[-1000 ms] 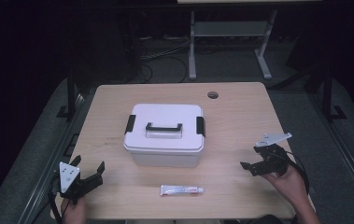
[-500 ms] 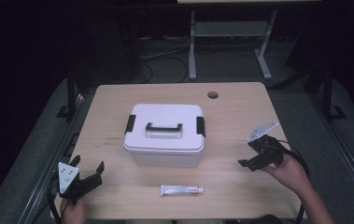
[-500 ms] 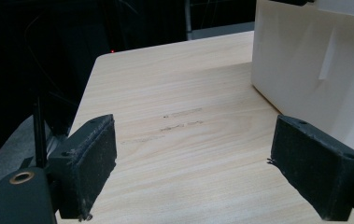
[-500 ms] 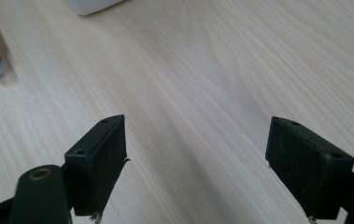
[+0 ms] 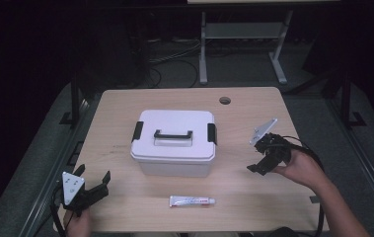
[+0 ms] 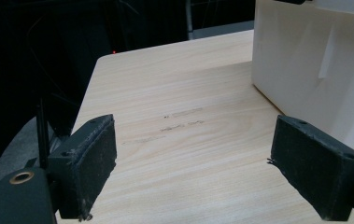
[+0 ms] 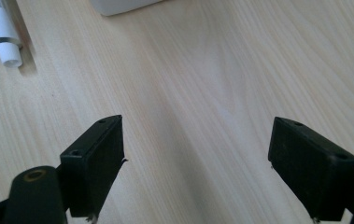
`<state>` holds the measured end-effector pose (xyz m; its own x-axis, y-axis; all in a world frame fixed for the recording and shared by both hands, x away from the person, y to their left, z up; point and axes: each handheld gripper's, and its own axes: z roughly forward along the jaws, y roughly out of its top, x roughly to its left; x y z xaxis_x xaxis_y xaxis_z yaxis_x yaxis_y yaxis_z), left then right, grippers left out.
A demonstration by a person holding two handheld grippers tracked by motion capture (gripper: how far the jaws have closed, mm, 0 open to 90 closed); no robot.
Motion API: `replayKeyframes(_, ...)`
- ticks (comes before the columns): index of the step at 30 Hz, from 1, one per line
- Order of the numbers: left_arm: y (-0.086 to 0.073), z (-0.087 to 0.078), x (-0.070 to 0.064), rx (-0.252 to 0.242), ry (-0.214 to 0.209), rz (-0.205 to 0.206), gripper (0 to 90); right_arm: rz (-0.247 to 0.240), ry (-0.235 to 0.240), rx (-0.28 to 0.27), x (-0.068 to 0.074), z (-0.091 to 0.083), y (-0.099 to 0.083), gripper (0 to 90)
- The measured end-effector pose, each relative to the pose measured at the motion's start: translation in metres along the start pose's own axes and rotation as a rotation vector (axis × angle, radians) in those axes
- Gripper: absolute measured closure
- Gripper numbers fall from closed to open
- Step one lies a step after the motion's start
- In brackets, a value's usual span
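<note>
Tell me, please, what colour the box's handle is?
Black, on the white box; its handle shows best in the high view.

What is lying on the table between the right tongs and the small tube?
Nothing: in the high view, the stretch from the right tongs to the tube is bare wood. The right gripper view shows the same bare table.

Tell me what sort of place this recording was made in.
Probably a lab or workshop set up for recording, not a home. A bare wooden table with a cable hole stands in a dark room, loose cables trail over the floor behind it, and a metal-legged bench frame stands farther back.
</note>
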<state>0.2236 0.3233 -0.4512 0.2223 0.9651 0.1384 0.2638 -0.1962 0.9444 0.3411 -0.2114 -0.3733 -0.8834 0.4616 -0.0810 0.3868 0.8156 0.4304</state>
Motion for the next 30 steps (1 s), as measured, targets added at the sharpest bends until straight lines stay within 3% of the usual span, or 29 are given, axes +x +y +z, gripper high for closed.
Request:
replayKeyframes(8,0.000,0.000,0.000,-0.001,0.005,0.001,13.6,-0.045,0.014,0.039,-0.001,-0.004,0.012,19.6)
replayKeyframes(16,0.000,0.001,-0.003,0.001,0.001,0.006,13.6,-0.122,0.041,0.046,0.005,-0.021,0.048,22.6)
replayKeyframes(22,0.000,0.002,-0.003,0.013,-0.003,0.008,13.6,-0.169,0.035,0.053,0.009,-0.032,0.072,22.7)
replayKeyframes(30,0.000,0.002,-0.003,0.006,-0.003,0.002,13.5,-0.212,0.055,0.064,0.014,-0.037,0.097,22.7)
